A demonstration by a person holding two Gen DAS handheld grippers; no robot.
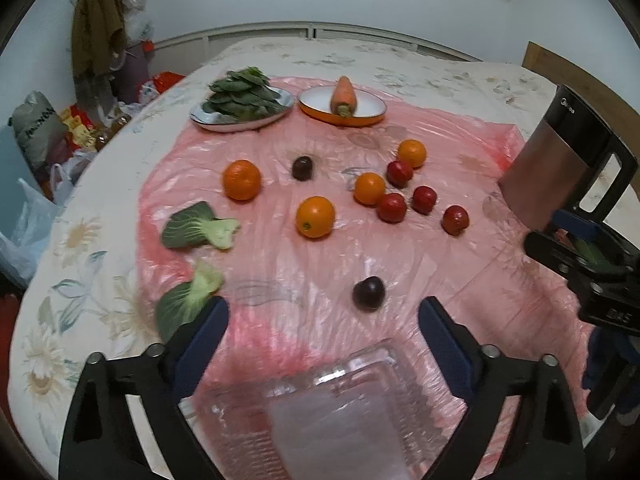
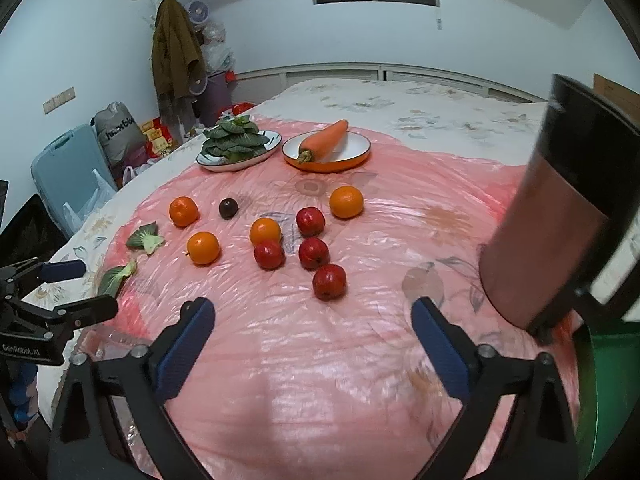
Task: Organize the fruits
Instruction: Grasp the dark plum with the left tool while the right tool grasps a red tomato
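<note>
Several oranges (image 1: 315,217) and several small red fruits (image 1: 455,220) lie loose on a pink plastic sheet (image 1: 280,280). One dark plum (image 1: 368,293) sits just beyond my left gripper (image 1: 324,314); another (image 1: 302,167) lies farther back. The left gripper is open, and a clear plastic box (image 1: 332,408) lies low between its fingers; contact with the pads is unclear. My right gripper (image 2: 312,312) is open over bare sheet, with nothing between its fingers. The nearest red fruit (image 2: 329,281) lies just ahead of it, with oranges (image 2: 265,231) beyond.
At the back stand a plate of leafy greens (image 1: 244,100) and an orange bowl (image 1: 360,118) holding a carrot (image 1: 344,94). Two bok choy leaves (image 1: 200,226) lie left. A copper-and-black jug (image 2: 560,220) stands right, with a green container (image 2: 608,392) beside it. Floor clutter lies beyond the left edge.
</note>
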